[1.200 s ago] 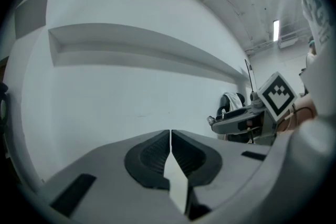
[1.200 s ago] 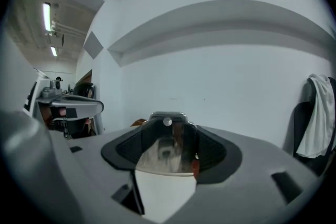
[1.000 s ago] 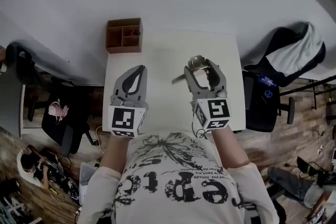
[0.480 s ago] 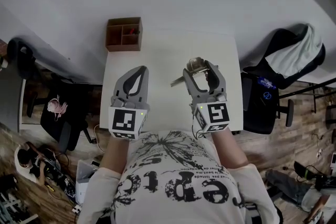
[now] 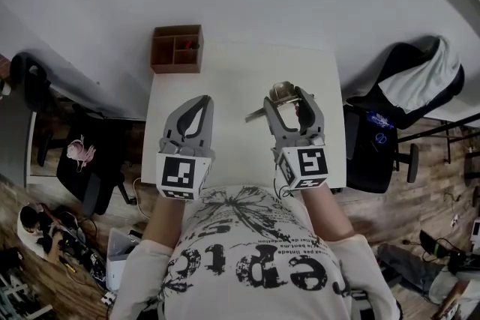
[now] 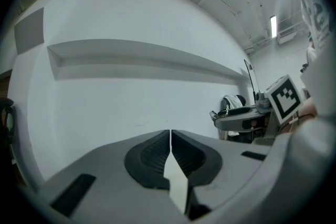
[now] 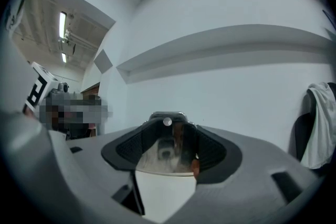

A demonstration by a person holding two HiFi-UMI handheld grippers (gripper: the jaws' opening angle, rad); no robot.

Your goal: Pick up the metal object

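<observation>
The metal object (image 5: 280, 91) is a shiny cup-like piece with a thin handle (image 5: 254, 115) sticking out to the left. It sits between the jaws of my right gripper (image 5: 289, 96), which is shut on it over the right half of the white table (image 5: 232, 71). In the right gripper view the metal object (image 7: 167, 150) fills the gap between the dark pads (image 7: 212, 150). My left gripper (image 5: 195, 103) hovers over the table's left half, shut and empty. In the left gripper view its jaws (image 6: 170, 138) meet with nothing between them.
A brown wooden box (image 5: 177, 49) with compartments stands at the table's far left corner. A chair draped with a dark and white jacket (image 5: 411, 82) is to the right of the table. A black chair (image 5: 86, 176) is to the left. A white wall lies beyond the table.
</observation>
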